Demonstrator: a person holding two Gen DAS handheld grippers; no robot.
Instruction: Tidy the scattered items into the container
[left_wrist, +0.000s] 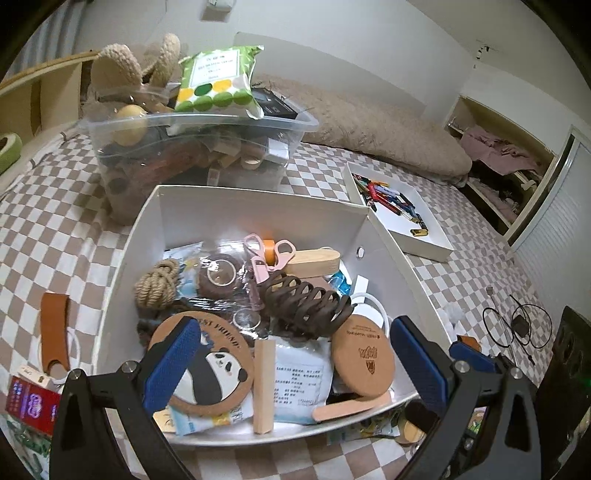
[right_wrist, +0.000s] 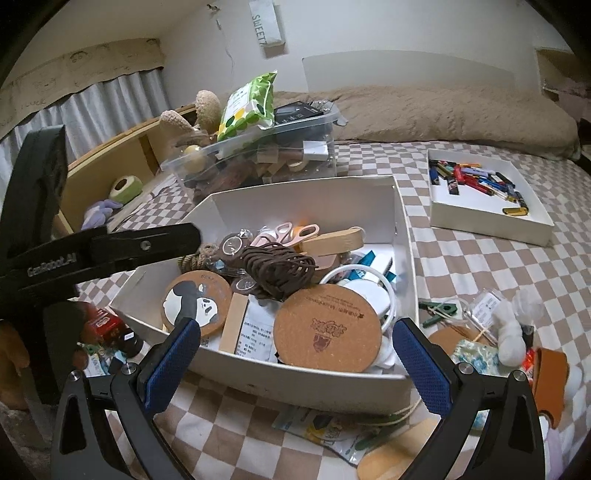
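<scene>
White rectangular container (left_wrist: 236, 206) on checkered bed cover (left_wrist: 55, 229), crowded: panda coaster (left_wrist: 207, 365), plain cork coaster (right_wrist: 327, 328), brown hair claw (left_wrist: 306, 302). Left gripper (left_wrist: 291, 362) and right gripper (right_wrist: 295, 362) both spread wide, grasping nothing.

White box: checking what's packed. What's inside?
White box holds two cork coasters, hair claw, rope knot, pink scissors; items beneath are covered.

Dim, soft indoor light; fisheye-warped edges; dark vignetted corners.
</scene>
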